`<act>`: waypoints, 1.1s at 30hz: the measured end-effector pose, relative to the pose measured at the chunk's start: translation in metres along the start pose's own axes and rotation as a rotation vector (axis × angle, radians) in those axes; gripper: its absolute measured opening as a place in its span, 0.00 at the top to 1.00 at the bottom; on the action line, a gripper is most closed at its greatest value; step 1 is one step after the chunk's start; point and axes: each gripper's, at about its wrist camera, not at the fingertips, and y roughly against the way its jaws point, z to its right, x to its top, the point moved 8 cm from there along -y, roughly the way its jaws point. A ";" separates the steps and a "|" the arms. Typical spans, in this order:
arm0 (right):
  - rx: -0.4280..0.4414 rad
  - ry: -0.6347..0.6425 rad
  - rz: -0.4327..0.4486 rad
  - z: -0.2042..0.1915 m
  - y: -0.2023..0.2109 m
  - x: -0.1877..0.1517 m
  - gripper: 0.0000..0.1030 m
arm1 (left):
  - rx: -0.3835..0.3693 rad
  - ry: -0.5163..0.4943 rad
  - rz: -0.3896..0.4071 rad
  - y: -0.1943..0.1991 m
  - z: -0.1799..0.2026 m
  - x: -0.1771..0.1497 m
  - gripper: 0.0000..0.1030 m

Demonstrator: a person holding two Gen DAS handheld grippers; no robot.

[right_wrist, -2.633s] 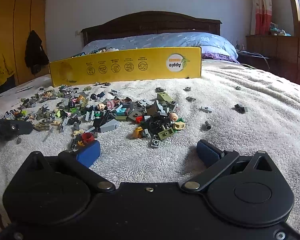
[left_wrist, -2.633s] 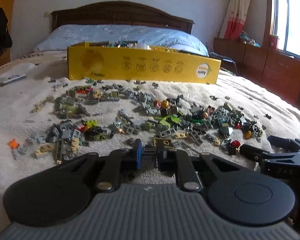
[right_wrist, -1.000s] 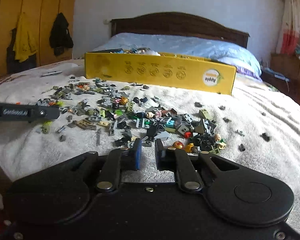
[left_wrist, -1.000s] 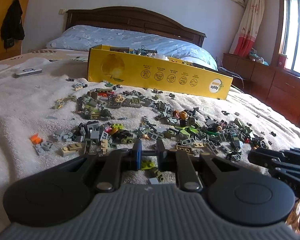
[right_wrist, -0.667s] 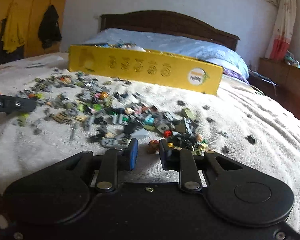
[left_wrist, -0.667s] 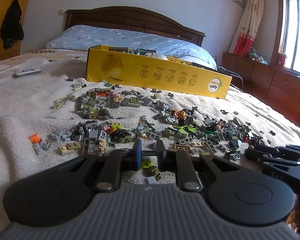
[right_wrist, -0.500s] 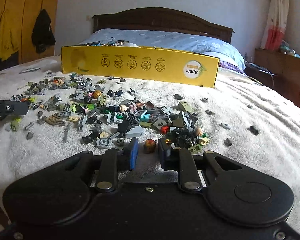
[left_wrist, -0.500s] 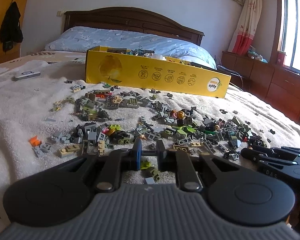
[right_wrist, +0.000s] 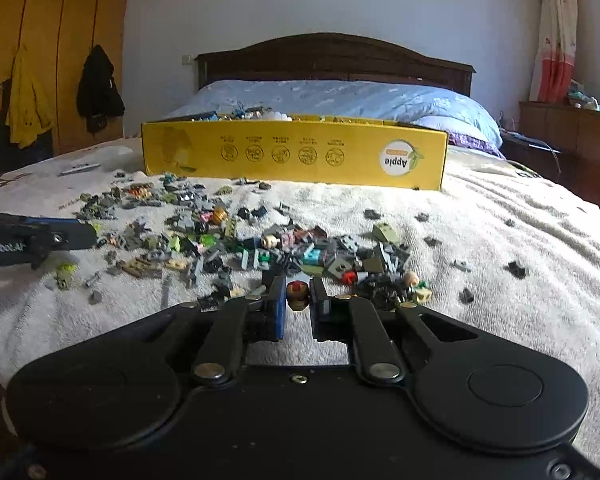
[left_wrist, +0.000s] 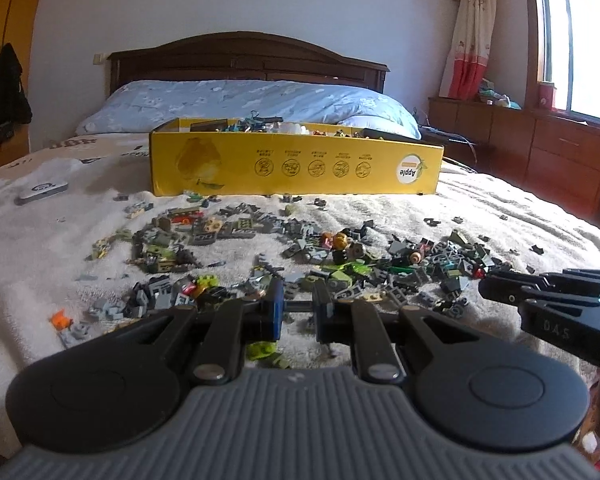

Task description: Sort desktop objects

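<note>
Many small toy bricks (left_wrist: 340, 256) lie scattered on a white bedspread (left_wrist: 32, 248); they also show in the right wrist view (right_wrist: 300, 252). A long yellow cardboard box (left_wrist: 296, 164) with bricks inside stands behind them, seen too in the right wrist view (right_wrist: 294, 156). My left gripper (left_wrist: 297, 306) is shut on a thin dark grey bar held crosswise between its pads, above the bedspread. My right gripper (right_wrist: 298, 298) is shut on a small red and gold helmet head (right_wrist: 297, 290). Each gripper shows from the side in the other's view: the right one (left_wrist: 500, 282), the left one (right_wrist: 72, 234).
A grey remote-like device (left_wrist: 40, 192) lies on the bed at far left. Blue pillows (left_wrist: 252, 100) and a dark wooden headboard (left_wrist: 248, 56) stand behind the box. Wooden drawers (left_wrist: 540, 152) line the right wall, a wardrobe with hanging clothes (right_wrist: 28, 108) the left.
My right gripper went from open to shut on the red and gold head and lifted it. My left gripper stayed shut on the bar and rose, turning toward the yellow box.
</note>
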 end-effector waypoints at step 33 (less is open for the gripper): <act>0.087 -0.081 -0.016 0.010 -0.079 0.062 0.89 | 0.172 0.002 0.238 -0.142 -0.068 0.161 0.82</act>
